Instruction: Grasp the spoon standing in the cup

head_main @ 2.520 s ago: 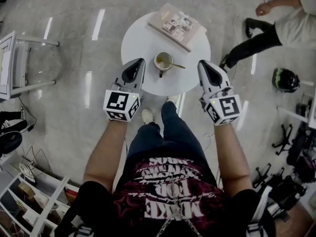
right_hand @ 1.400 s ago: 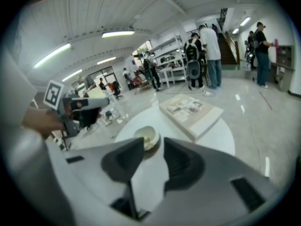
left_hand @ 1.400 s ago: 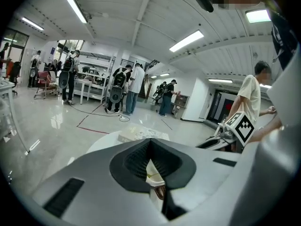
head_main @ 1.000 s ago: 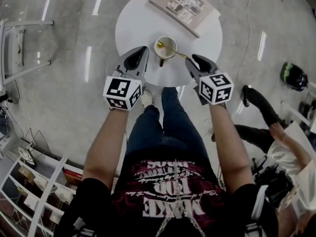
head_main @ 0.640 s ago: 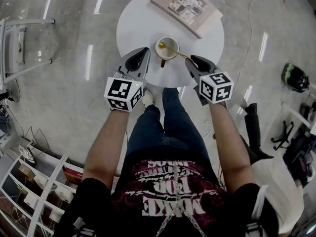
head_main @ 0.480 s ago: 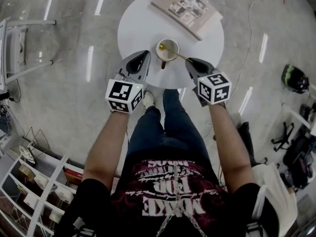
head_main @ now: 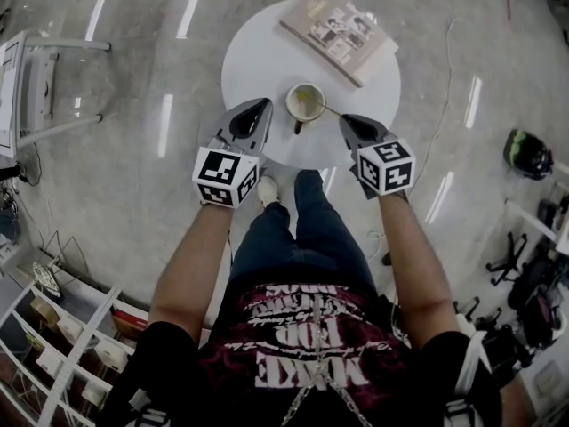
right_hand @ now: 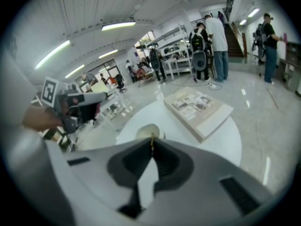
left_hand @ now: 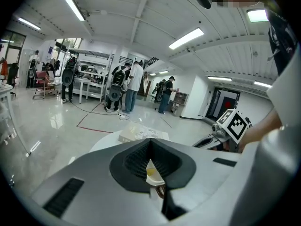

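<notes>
**Spoon in cup, held by the right hand-held gripper**

1. Person, seen from above: dark printed shirt, blue trousers, one pale shoe [head_main: 266, 191] on the floor beneath the tabletop's near edge. Both forearms reached forward.
2. Marker cubes: one on each unit, the left cube [head_main: 224, 176] and the right cube [head_main: 386, 167], both nearer the body than the jaws.
3. Left hand-held gripper [head_main: 260, 107]: jaws together at the tips, with nothing between them. It stood over the near edge of the tabletop, just left of the cup and apart from it. Its own view looked past the tips at the cup.
4. Right hand-held gripper [head_main: 345, 119]: jaws had just been closing and now met on the thin golden handle of the spoon [head_main: 327, 110]. In its own view the handle showed at the very tips. It pointed down at a slant from the right of the cup.
5. Spoon: bowl end inside the cup, handle leaning out over the right rim to the clamped jaws.
6. Cup [head_main: 305, 102]: pale, upright, with a dark handle turned towards the person. It stood near the front of the tabletop, between the two units.
7. Tabletop [head_main: 258, 56]: round and white.
8. Book [head_main: 338, 29]: lay flat at the far right, one corner past the rim, well apart from the cup.
9. Floor [head_main: 133, 194]: glossy and grey, with a dark helmet [head_main: 524, 152] at the right.
10. People [left_hand: 134, 86]: several stood at benches in the distance.
</notes>
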### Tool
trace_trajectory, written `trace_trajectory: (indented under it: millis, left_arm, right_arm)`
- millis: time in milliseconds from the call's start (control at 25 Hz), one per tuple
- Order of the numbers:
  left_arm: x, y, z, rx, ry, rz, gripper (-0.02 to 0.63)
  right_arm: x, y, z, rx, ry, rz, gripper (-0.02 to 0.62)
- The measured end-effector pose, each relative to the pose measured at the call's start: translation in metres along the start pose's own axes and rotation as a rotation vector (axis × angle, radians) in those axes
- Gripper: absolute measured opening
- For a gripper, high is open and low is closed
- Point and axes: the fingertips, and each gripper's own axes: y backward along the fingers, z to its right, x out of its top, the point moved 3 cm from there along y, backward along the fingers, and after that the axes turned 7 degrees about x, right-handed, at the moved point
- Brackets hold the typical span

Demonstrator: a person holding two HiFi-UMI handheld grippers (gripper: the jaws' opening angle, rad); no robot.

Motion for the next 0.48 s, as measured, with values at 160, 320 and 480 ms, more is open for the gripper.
trace_trajectory:
  millis: [160, 320, 480]
  left_arm:
    - [0.012, 0.007, 0.003, -0.004, -0.016, 0.014, 0.025]
    - [0.024, 0.017, 0.001, 0.008, -0.014, 0.030, 0.025]
    - [0.037, 0.024, 0.004, 0.008, -0.024, 0.051, 0.025]
  right_arm:
    - [0.002, 0.009, -0.003, -0.005, 0.003, -0.003, 0.035]
    - [0.008, 0.018, -0.007, -0.013, -0.008, 0.020, 0.035]
    - [0.013, 0.028, -0.013, -0.011, -0.012, 0.040, 0.035]
